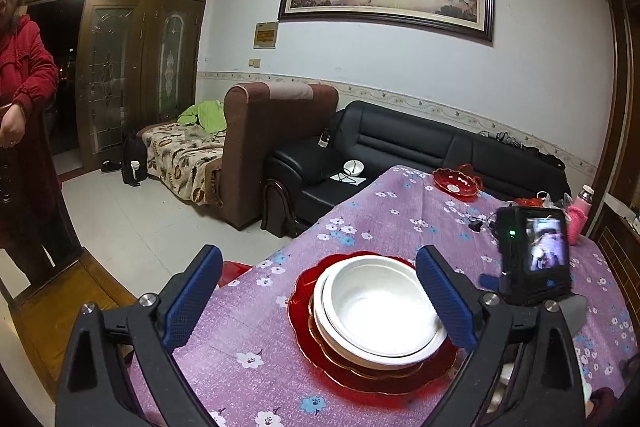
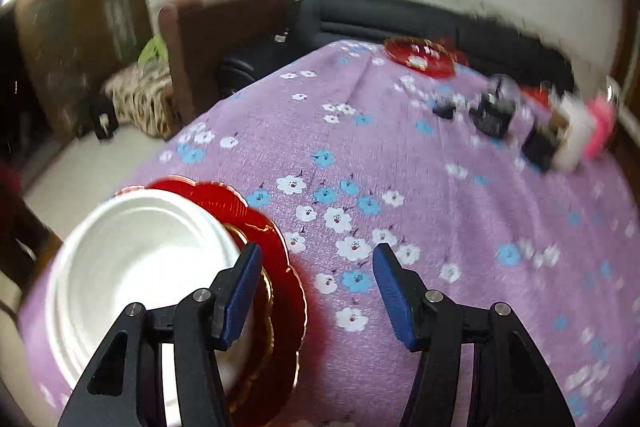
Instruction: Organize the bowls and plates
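With both my left claw (image 1: 318, 301) and right claw (image 2: 316, 291) spread and empty, I should reach to one o'clock for the far red dish (image 2: 420, 61) and nest it squarely on the stack (image 1: 380, 311).

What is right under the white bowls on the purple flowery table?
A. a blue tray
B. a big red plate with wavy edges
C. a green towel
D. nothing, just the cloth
B: the stacked white bowls sit on a red scalloped plate whose wavy rim sticks out all around them, on the purple cloth.
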Available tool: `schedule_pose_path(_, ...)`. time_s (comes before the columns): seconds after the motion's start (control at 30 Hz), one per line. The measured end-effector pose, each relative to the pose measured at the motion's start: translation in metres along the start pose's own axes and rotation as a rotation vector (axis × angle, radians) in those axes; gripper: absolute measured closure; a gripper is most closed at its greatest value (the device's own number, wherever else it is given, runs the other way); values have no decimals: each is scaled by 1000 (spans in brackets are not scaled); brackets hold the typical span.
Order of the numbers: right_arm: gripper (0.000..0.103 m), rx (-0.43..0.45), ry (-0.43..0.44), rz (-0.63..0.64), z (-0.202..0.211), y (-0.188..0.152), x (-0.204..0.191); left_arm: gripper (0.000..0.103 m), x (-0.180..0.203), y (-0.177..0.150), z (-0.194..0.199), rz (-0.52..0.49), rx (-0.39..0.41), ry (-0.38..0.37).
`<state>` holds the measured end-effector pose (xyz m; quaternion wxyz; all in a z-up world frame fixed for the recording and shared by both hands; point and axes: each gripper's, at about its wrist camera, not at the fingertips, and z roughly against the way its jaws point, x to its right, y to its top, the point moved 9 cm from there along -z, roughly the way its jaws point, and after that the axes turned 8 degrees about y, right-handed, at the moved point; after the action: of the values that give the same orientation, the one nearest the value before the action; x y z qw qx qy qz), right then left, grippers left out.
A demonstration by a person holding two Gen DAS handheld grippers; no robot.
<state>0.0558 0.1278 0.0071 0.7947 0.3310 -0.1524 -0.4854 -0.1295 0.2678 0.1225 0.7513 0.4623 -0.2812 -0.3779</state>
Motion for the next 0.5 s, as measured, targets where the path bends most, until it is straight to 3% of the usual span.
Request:
schedule_pose_path(0.1,40,64,-25,-25,21,3,10,6,0,0,0,6,15,8)
schedule_pose_path(0.4,27,203,154,-166,97,-34,8,0,0,4,32,-2,212,159)
schedule_pose_path(0.5,24,230,181,-175,110,-48,0,0,6,0,31,-40,214,208)
